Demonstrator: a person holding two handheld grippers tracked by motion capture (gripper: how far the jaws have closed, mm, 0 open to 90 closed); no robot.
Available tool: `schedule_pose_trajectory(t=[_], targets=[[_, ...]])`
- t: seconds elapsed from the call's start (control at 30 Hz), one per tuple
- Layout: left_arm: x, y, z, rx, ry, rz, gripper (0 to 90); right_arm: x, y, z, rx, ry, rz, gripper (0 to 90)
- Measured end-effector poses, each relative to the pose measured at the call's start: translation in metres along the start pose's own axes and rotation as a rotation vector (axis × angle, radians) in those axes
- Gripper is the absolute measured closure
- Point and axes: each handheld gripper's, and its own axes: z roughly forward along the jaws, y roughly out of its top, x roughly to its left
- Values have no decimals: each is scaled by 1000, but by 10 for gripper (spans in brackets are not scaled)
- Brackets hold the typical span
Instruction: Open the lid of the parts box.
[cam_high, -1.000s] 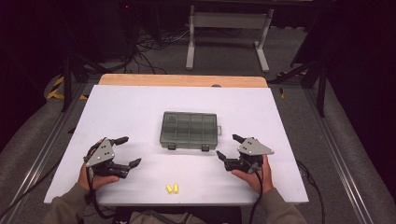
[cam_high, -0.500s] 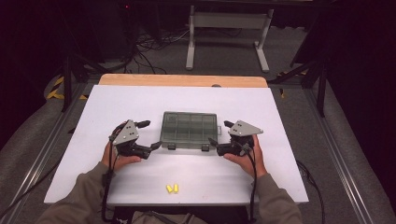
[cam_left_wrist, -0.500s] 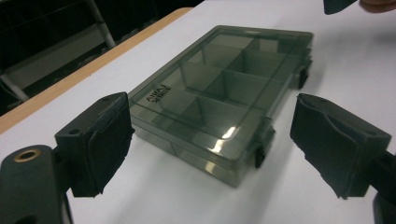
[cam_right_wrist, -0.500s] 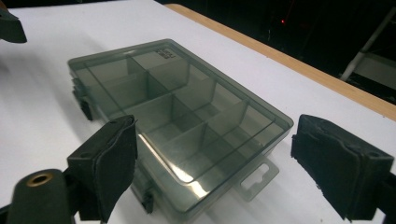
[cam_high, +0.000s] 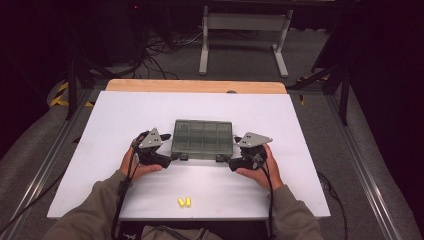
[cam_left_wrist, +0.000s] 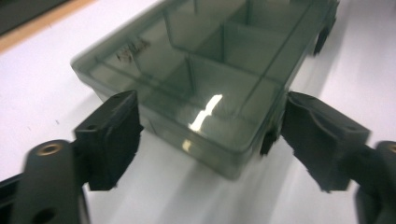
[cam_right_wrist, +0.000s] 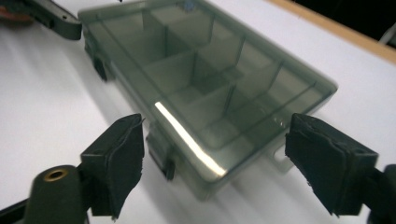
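Smoky compartment box (cam_high: 203, 138), lid shut, lies mid-table on the white table (cam_high: 310, 165). Left tool (cam_high: 171, 149) straddles its near-left corner, right tool (cam_high: 226, 151) its near-right corner. Both tools' jaws have just been closing w/ a corner between them, pads prob. not touching yet. Two yellow bits (cam_high: 184, 202) lie near the front edge, well apart.

We see white rectangular tabletop (cam_high: 125, 130), pale wooden strip (cam_high: 195, 86) along far edge. On it: closed smoky-grey clear plastic compartment box (cam_high: 202, 138) near middle; two small yellow pieces (cam_high: 184, 202) touching, near front edge.
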Motion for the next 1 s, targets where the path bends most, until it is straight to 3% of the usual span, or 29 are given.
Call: schedule_pose_trajectory(t=[0.2,0.33,0.4,0.43,0.47,0.57,1.0], targets=[[-1,-6,4,76,-33,-5,299,-4,-13,2,50,37,28,363],[0,-7,2,89,-48,-12,338,-6,-15,4,76,40,34,431],[1,-7,1,90,-46,-13,353,-6,-16,5,84,45,39,428],[2,-8,1,96,-47,-16,426,-6,-17,7,96,46,46,433],[3,-9,1,98,-68,-20,430,-6,-17,8,100,41,46,440],[2,-8,1,102,-58,-11,487,-6,-17,8,106,35,45,466],[2,-7,0,117,-50,-3,539,-7,-17,8,105,42,51,475]])
